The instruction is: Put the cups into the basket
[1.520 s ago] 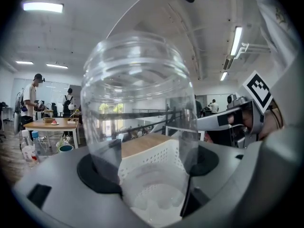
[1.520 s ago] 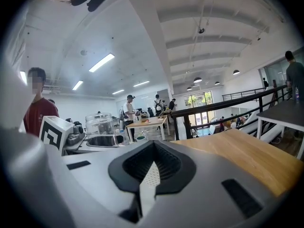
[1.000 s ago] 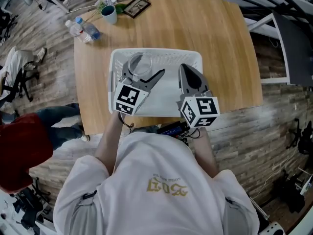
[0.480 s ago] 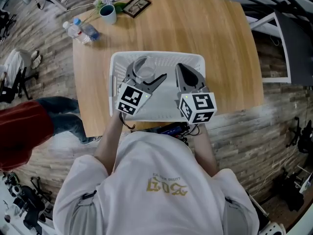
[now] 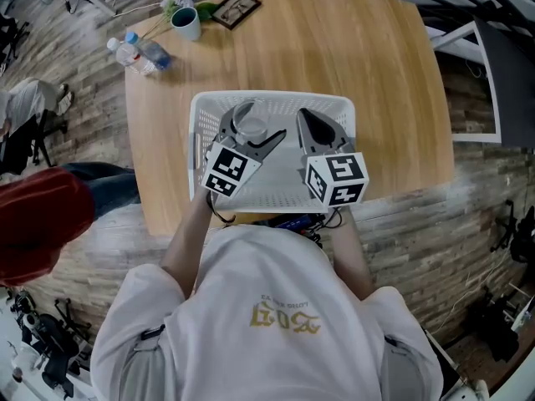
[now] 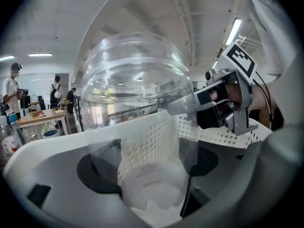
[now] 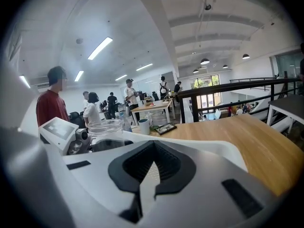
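The clear cup (image 5: 249,122) is in my left gripper (image 5: 253,132), over the left half of the white basket (image 5: 276,100), towards its far-left corner. It stands upright, long axis vertical, mouth up; from the head view I look straight down into its round rim. In the left gripper view the cup (image 6: 137,94) fills the space between the jaws, and both dark pads press on its lower wall, so that gripper (image 6: 147,170) is clamped on it low down, near the base. The perforated basket wall (image 6: 223,134) rises behind the cup's lower part, so I judge the base is already below the rim. I cannot tell whether it touches the basket floor.

That is what the next move depends on. The floor lies straight under the cup, so it needs only a short drop and then a release, with no sideways travel. Held so low, the cup could tip as the jaws let go.

My right gripper (image 5: 308,122) is over the basket's right half, just beside the left one. Its jaws are clenched together on nothing (image 7: 152,165).

The basket sits at the middle of the near edge of the table (image 5: 334,48). A teal mug (image 5: 185,22) stands well apart at the far-left corner.
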